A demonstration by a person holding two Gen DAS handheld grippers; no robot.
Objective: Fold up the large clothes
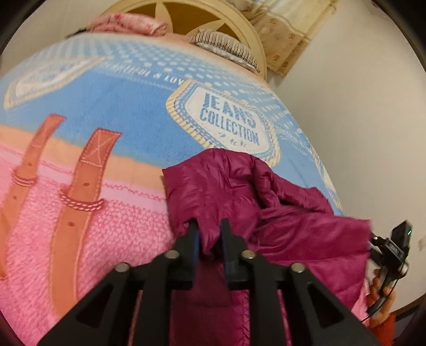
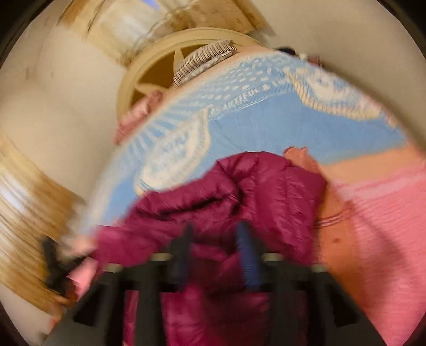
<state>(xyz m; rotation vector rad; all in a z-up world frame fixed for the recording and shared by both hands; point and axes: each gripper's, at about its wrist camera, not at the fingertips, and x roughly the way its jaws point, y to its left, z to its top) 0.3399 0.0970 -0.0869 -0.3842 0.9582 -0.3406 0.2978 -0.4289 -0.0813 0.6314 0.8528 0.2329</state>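
**Bed, magenta jacket, two grippers**

Cream walls enclose a bed (image 1: 80, 186) covered by a fleece blanket (image 1: 111, 106) printed in sky blue above and pink below, with orange strap motifs and a white badge (image 1: 229, 122) reading "JEANS COLLECTION".

- Headboard (image 1: 234, 29): cream, curved, with fan-shaped cut-outs. It stands at the far end of the bed.
- Pillows: a striped one (image 1: 226, 42) and a pink one (image 1: 127, 24) lean at the headboard.
- Curtain (image 1: 287, 34): beige, patterned, hanging on the wall beside the headboard.
- Jacket (image 1: 293, 213): magenta, shiny, quilted. It lies crumpled on the blanket near the bed's edge, straddling the blue and pink zones, its upper end just below the badge and its lower part running under both grippers.
- Left gripper (image 1: 209, 231): black, blue-padded fingers (image 1: 195, 239). The jaws stand slightly parted with a fold of the jacket rising between them; a gap shows beside the fabric on at least one side, so the fold is not pinched.
- Right gripper (image 2: 215, 239): heavily blurred in its own view. The jaws are spread wider than the left pair, over the jacket, gripping nothing. From the left view its body (image 1: 394, 247) shows at the jacket's far side, with a hand (image 1: 380, 287) around its handle.
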